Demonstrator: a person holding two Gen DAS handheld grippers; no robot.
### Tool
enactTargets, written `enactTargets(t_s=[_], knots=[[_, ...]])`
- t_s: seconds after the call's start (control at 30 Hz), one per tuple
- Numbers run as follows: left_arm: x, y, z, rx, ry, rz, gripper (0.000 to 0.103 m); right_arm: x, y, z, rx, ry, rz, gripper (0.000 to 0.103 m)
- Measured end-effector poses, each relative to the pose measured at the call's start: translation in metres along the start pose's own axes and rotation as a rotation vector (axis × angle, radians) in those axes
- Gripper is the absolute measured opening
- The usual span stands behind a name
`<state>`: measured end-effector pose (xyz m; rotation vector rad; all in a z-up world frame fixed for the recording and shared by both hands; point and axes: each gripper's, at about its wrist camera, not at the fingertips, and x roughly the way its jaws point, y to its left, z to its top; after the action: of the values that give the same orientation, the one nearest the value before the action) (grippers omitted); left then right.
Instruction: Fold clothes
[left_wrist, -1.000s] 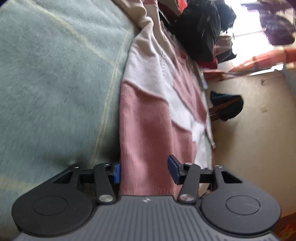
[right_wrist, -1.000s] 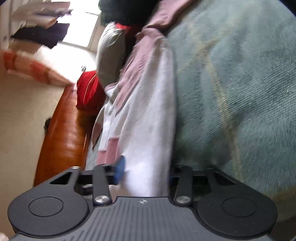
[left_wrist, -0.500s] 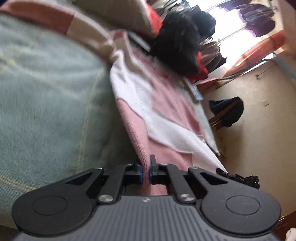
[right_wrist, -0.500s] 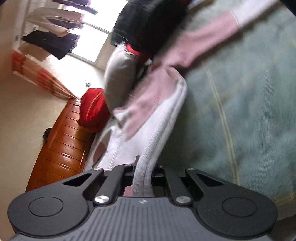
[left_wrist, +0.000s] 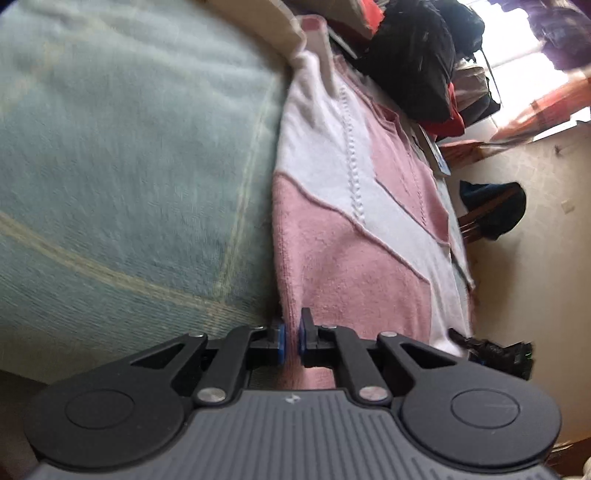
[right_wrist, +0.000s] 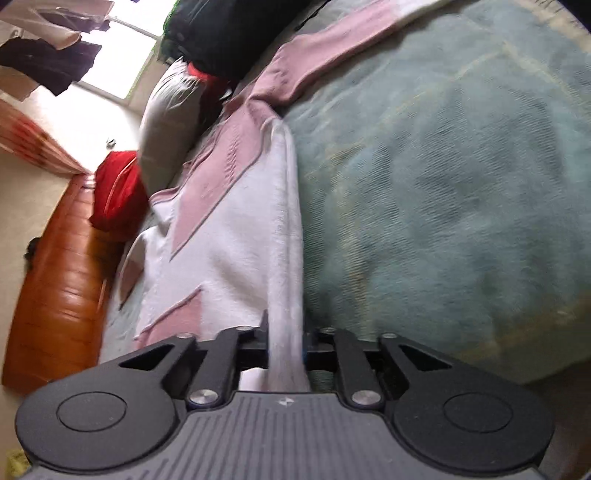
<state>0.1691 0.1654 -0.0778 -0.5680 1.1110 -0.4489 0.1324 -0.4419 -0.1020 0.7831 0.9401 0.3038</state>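
The pink-and-white knit sweater (left_wrist: 354, 236) is lying on a green blanket (left_wrist: 129, 166) covering the bed. The left gripper (left_wrist: 290, 338) is pinching its near pink hem edge, fingers almost pressed together. The right gripper (right_wrist: 286, 345) has just been opening slightly, yet its fingers are gripping the sweater's white folded edge (right_wrist: 284, 258). Both are likely holding one side up, ready for folding it across.

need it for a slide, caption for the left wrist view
Left tongs pinch the pink hem of a pink-and-white sweater lying on a green blanket.
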Motion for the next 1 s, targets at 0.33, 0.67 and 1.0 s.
enactTargets(t_s=[0.33,0.67,1.0], knots=[[0.019,-0.102,0.004,0.615,-0.119,0.236,0.06,0.008,0.106,-0.009,-0.541,-0.136,-0.15,0.07],[0.035,-0.097,-0.071,0.794,-0.054,0.329,0.083,0.026,0.088,-0.102,-0.718,-0.017,-0.336,0.088],[0.049,-0.153,-0.094,0.943,-0.089,0.286,0.083,0.008,0.102,-0.12,-0.642,0.025,-0.176,0.088]])
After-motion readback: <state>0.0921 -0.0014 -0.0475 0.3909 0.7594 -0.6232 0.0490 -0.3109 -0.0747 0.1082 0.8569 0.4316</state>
